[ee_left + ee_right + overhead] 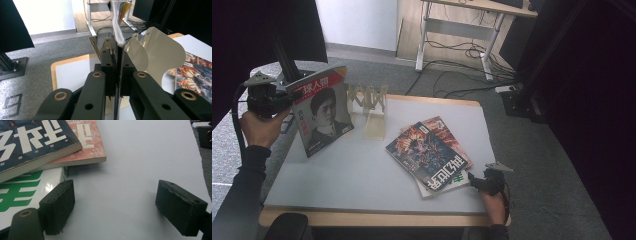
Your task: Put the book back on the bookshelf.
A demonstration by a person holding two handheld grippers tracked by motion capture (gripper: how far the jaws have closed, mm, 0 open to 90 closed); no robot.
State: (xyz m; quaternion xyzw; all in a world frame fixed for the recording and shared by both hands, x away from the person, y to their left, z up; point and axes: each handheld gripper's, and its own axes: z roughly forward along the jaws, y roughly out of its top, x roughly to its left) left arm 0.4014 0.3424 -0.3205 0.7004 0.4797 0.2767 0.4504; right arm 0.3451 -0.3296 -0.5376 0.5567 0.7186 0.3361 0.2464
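— White surface (pixel 362 170), left side?
— Left gripper (pixel 287 98): jaws clamped on upright red portrait magazine (pixel 323 110); its cover unreadable edge-on.
— Right?
— Right gripper (pixel 473 178): jaws wide, empty, beside stacked magazines (pixel 429 152), lowest mostly covered.

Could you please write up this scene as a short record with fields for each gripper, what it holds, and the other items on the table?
left gripper: shut on the portrait magazine, held upright at the table's left side
right gripper: open, low over the table, beside the stack
magazine stack: three magazines lying flat, overlapping, right of centre
book rack: pale, with dividers, at the table's far edge
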